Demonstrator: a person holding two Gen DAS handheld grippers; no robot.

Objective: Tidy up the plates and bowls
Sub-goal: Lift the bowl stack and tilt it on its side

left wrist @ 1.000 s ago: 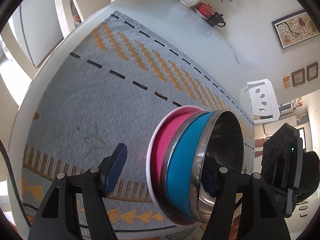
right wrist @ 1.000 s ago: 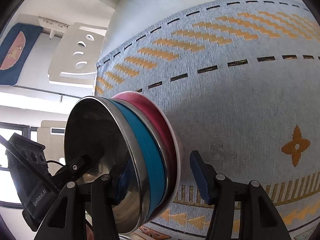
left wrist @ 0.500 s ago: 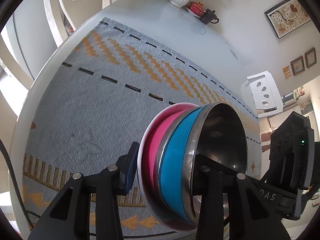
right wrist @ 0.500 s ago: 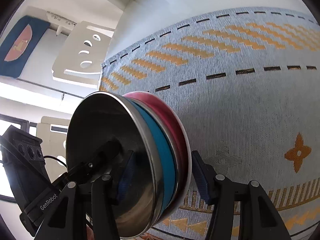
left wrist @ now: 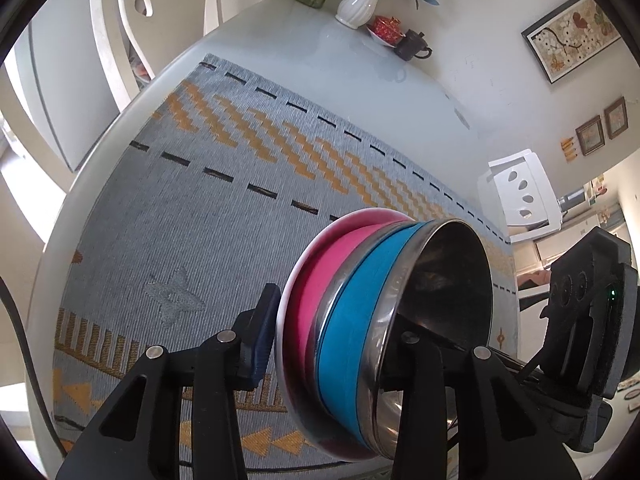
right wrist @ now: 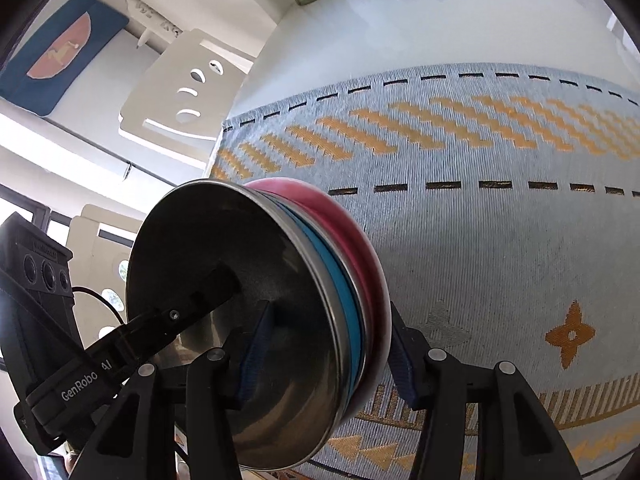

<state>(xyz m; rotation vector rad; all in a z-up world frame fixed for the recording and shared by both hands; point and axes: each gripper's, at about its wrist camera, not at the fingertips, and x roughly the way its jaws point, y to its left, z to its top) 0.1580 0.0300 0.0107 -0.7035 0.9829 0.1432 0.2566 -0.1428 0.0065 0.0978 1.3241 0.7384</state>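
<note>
A nested stack stands tilted on its edge over the mat: a pink bowl (left wrist: 316,280) with a white rim, then a blue bowl (left wrist: 352,312) lined in steel (left wrist: 448,280). My left gripper (left wrist: 336,332) is shut on it, one pad under the pink bowl, the other finger inside the steel hollow. My right gripper (right wrist: 328,354) grips the far side of the same stack (right wrist: 340,292). Its jaws are closing, with one pad inside the steel (right wrist: 224,248) and one against the pink underside (right wrist: 344,220). Each view shows the other gripper's black body beside the stack.
A grey woven mat (left wrist: 200,220) with orange patterns covers the white table (left wrist: 340,72). At the far end stand a white vase (left wrist: 356,4), a red dish (left wrist: 386,28) and a dark teapot (left wrist: 412,44). White chairs (left wrist: 520,188) (left wrist: 132,20) stand around the table.
The left gripper's jaws went from wide apart to closed on the stack. The right gripper's outer pad came in against the pink bowl. Both views rolled slightly.
</note>
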